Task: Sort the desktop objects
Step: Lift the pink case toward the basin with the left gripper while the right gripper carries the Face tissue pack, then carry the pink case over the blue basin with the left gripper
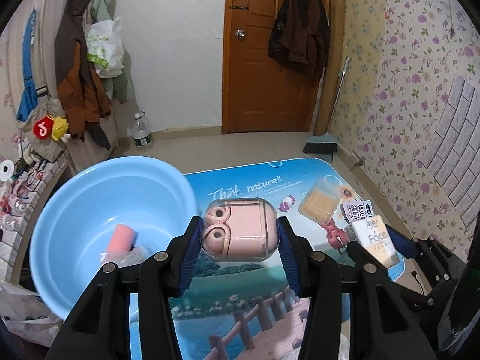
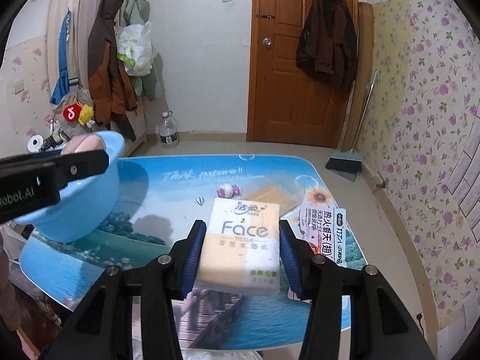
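Both jaws clamped: left gripper (image 1: 238,234) on pink case (image 1: 238,231), right gripper (image 2: 243,249) on tissue pack (image 2: 241,246).

Pale blue basin (image 1: 90,198), pink case (image 1: 240,229), orange-and-white tissue pack (image 2: 243,249) (grey lettering), landscape-printed tabletop (image 2: 168,186).

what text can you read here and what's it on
"Face" and "TISSUE": tissue pack in the right gripper
"Think nature!!": table mat
"Robot.AI", first letter cut off: left gripper
Chinese print on the tissue pack and the packet: not transcribed
Bottle label, bag print: too small
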`<state>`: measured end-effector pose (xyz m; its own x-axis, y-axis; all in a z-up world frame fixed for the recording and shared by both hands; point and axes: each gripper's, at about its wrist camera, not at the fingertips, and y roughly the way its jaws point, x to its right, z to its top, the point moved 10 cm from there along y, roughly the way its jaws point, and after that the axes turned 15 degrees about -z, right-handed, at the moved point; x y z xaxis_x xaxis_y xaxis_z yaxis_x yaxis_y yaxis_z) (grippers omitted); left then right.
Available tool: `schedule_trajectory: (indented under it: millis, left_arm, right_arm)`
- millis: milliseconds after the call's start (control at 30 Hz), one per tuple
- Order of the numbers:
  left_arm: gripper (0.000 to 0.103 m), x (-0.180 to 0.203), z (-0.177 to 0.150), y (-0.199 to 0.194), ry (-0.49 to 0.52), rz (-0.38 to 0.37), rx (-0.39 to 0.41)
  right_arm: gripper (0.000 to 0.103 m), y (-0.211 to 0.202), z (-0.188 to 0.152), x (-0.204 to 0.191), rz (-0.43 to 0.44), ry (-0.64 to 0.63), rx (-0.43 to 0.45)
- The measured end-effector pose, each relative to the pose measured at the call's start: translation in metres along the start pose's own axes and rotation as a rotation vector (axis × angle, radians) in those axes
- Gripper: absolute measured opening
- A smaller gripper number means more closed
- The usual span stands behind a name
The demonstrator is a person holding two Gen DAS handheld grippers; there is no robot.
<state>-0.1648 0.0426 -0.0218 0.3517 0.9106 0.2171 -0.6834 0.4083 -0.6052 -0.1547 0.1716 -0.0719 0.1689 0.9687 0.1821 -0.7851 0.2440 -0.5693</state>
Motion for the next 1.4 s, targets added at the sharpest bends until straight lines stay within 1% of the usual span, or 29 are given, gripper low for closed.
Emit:
schedule_trajectory:
  millis: [200,633,767,933,1133,1400]
  left_arm:
    - [0.047,-0.006,-0.006,-0.028,-0.007,0.017,0.026]
    - [0.047,-0.014,-0.008,-0.071,0.005,0.043,0.077]
    - [0.047,-0.023,-0.012,-0.084,0.002,0.064,0.091]
    - [0.047,-0.042,-0.014,-0.1,-0.018,0.092,0.103]
    - [0.047,-0.057,-0.017,-0.11,-0.046,0.112,0.117]
    - [0.047,-0.06,-0.02,-0.111,-0.054,0.121,0.118]
  right_arm:
    - [0.049,-0.028,0.007,-0.008,0.01,0.015,0.025]
    - [0.049,-0.077,0.023,-0.016,0.009,0.01,0.086]
    - [0.049,-0.085,0.021,-0.019,0.015,0.03,0.08]
    - [0.049,-0.1,0.023,-0.028,0.036,0.036,0.096]
    - [0.049,-0.108,0.031,-0.034,0.059,0.041,0.103]
    - [0.049,-0.112,0.033,-0.033,0.066,0.047,0.092]
